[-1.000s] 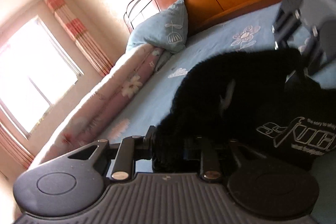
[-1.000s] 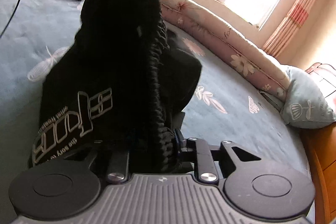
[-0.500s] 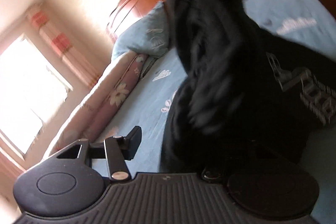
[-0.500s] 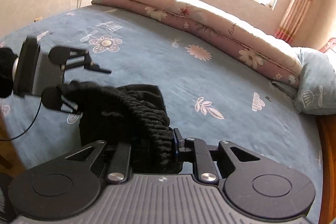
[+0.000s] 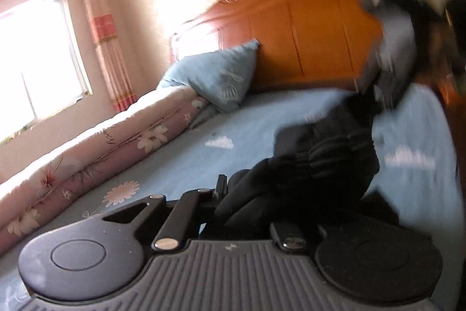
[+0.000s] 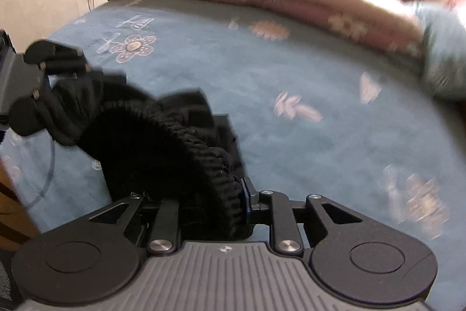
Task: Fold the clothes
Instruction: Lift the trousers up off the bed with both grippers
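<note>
Early days in this fold: the black garment (image 6: 151,136) is bunched up and lifted off the blue bedsheet (image 6: 291,72), with no neat crease anywhere in sight. My read is that it's being picked up by its ribbed band to shake out or line up, so nearly all the folding remains.

The right claw (image 6: 209,206) has that thick ribbed band wedged between its jaws, which have just eased wider, yet the fabric sits gripped there. The cloth arcs up and left from it to the left claw (image 6: 55,83), seen at the frame's left edge.

From the left wrist view, the left claw (image 5: 233,206) has just snapped shut, clenched on a fold of the same garment, which piles up right in front of its fingers and stretches away toward the headboard (image 5: 305,28).
</note>
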Action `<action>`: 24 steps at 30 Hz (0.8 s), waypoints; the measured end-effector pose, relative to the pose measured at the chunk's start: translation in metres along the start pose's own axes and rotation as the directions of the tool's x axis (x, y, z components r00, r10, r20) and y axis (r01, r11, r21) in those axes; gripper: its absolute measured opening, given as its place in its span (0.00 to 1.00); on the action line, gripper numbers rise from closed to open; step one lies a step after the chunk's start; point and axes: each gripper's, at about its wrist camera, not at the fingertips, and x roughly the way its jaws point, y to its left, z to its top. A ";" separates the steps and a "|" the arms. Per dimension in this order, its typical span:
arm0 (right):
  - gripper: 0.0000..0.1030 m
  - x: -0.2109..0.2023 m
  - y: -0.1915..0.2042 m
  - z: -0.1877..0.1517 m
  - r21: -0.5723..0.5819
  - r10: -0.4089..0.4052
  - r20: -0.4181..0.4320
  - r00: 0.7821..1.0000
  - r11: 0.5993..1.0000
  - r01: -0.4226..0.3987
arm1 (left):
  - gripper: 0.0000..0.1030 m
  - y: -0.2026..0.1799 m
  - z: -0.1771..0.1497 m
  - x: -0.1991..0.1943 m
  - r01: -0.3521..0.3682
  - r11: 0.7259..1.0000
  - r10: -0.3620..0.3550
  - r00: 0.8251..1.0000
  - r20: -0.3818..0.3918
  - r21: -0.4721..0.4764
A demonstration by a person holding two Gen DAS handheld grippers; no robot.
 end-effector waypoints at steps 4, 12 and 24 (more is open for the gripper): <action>0.51 0.020 -0.023 -0.020 0.121 0.048 0.016 0.999 0.991 -0.050 | 0.02 0.025 0.035 0.006 0.015 0.983 -0.019 1.000 -0.018 -0.184; 0.72 0.040 -0.033 -0.090 0.394 0.186 0.147 0.971 0.890 -0.230 | 0.02 0.027 0.078 0.025 0.015 0.981 -0.025 0.998 -0.052 -0.192; 0.60 0.023 -0.102 -0.088 0.621 -0.041 0.352 0.935 0.757 -0.201 | 0.02 0.011 0.089 0.019 0.090 0.983 -0.116 0.980 -0.163 -0.161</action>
